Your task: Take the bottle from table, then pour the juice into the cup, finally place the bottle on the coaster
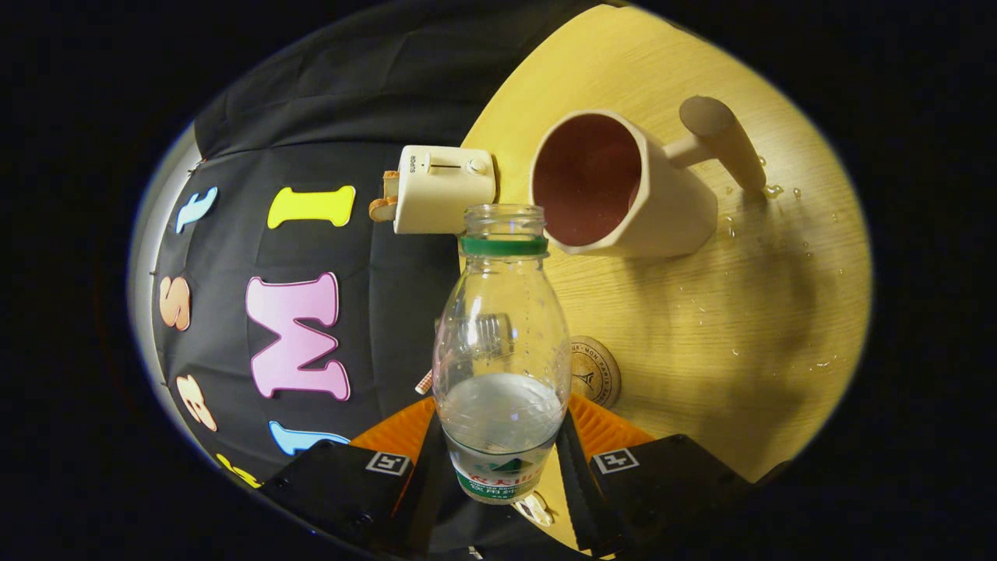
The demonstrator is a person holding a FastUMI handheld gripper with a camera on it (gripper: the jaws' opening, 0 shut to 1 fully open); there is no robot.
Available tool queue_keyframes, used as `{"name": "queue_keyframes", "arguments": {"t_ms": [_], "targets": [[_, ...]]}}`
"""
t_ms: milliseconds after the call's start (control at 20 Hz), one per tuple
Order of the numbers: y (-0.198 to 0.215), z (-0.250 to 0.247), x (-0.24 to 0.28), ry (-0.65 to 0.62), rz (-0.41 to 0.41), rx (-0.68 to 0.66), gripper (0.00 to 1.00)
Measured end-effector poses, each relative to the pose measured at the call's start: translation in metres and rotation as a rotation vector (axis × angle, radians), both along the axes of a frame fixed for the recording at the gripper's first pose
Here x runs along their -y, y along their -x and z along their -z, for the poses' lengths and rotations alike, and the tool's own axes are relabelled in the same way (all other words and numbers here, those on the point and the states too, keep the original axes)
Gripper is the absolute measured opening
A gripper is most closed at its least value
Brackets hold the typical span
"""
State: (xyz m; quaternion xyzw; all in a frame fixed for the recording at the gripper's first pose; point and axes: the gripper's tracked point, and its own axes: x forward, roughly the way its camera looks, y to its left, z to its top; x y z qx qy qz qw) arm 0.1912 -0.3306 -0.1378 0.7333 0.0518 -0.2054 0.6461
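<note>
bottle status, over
Gripper shut on bottle, uncapped, part full. Cup just beyond its mouth. Coaster behind bottle, bare.

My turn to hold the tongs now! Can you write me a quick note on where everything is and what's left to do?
Tongs: shut on the bottle, held by its lower body, cap off, some clear liquid inside.
Cup: on the wooden table beyond the bottle's mouth; I cannot tell how much is in it.
Coaster: on the table, just behind the bottle.
Droplets lie on the table near the cup.
Done: bottle picked up.
Left: pour into the cup if that is not finished, then stand the bottle on the coaster.
</note>
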Motion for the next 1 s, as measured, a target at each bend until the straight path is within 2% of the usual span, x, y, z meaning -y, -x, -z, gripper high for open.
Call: {"name": "queue_keyframes", "arguments": {"t_ms": [450,1000], "targets": [[-0.007,-0.006,0.016,-0.135,0.073,0.017,0.70],[-0.012,-0.013,0.014,-0.290,0.114,0.037,0.70]]}}
